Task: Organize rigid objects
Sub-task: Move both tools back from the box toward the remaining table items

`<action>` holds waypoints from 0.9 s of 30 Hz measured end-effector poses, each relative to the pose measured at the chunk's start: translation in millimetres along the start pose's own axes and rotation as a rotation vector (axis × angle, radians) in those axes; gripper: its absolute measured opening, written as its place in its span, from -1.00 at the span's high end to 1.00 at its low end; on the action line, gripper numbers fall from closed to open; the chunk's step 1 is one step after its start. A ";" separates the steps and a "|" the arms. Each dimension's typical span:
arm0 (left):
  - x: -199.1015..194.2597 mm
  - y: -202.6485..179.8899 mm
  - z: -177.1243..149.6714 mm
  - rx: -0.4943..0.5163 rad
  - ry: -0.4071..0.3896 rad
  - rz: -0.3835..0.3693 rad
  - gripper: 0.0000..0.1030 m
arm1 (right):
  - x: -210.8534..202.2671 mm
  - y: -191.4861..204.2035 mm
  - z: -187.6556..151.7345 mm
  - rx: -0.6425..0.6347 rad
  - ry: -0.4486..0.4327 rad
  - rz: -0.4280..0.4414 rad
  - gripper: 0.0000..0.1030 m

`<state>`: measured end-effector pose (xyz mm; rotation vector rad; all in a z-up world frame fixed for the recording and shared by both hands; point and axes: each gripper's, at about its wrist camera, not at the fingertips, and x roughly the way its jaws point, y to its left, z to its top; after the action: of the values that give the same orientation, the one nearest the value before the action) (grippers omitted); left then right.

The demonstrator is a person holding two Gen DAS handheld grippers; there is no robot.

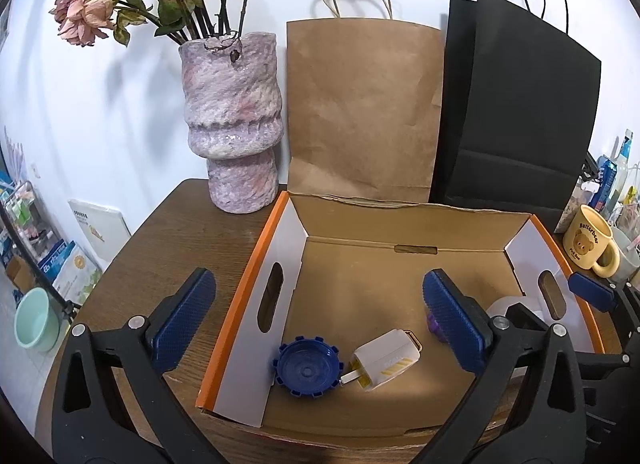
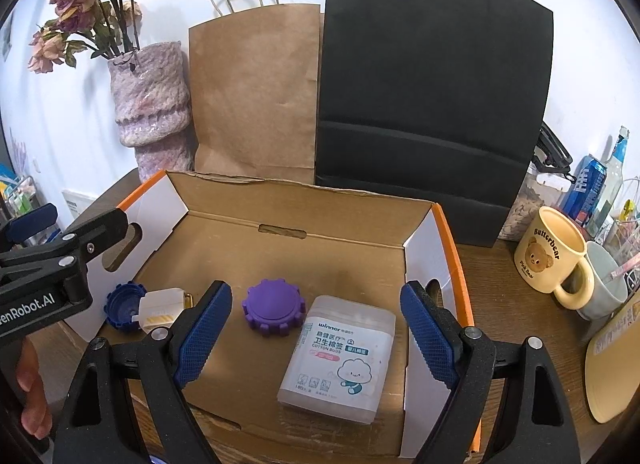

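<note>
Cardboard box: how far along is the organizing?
Done: the cardboard box already holds a blue cap, a white plug, a purple cap and a cotton buds pack. In hand: nothing; left gripper and right gripper are both open. Left: no loose item visible on the table.

Cardboard box (image 2: 224,200): raw brown matt inside, white coated side flaps, orange printed edge. Bench (image 1: 168,232): dark wood grain, dull sheen. Blue cap (image 1: 308,366) and purple cap (image 2: 274,308): moulded plastic, matt, ridged rims. Cotton bud case (image 2: 340,356): frosted translucent plastic, smooth printed label. Charger plug (image 1: 386,358): smooth white plastic, metal prongs. Right claw (image 2: 316,338): pads blue, cross-hatched; arms black, grainy. Vase (image 1: 232,120): rough, glazed, lumpy. Bags (image 1: 360,112): creased kraft and black matt paper.
</note>
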<state>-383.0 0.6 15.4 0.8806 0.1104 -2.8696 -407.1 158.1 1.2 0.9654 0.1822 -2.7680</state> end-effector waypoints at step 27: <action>-43.0 9.6 -16.7 -0.006 -0.026 -0.016 -1.00 | -43.9 5.1 -18.3 -0.046 -0.040 0.021 -0.75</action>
<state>-337.1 -2.3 25.5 0.8445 0.1235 -2.8932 -361.3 163.1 14.2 0.8943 0.2266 -2.7494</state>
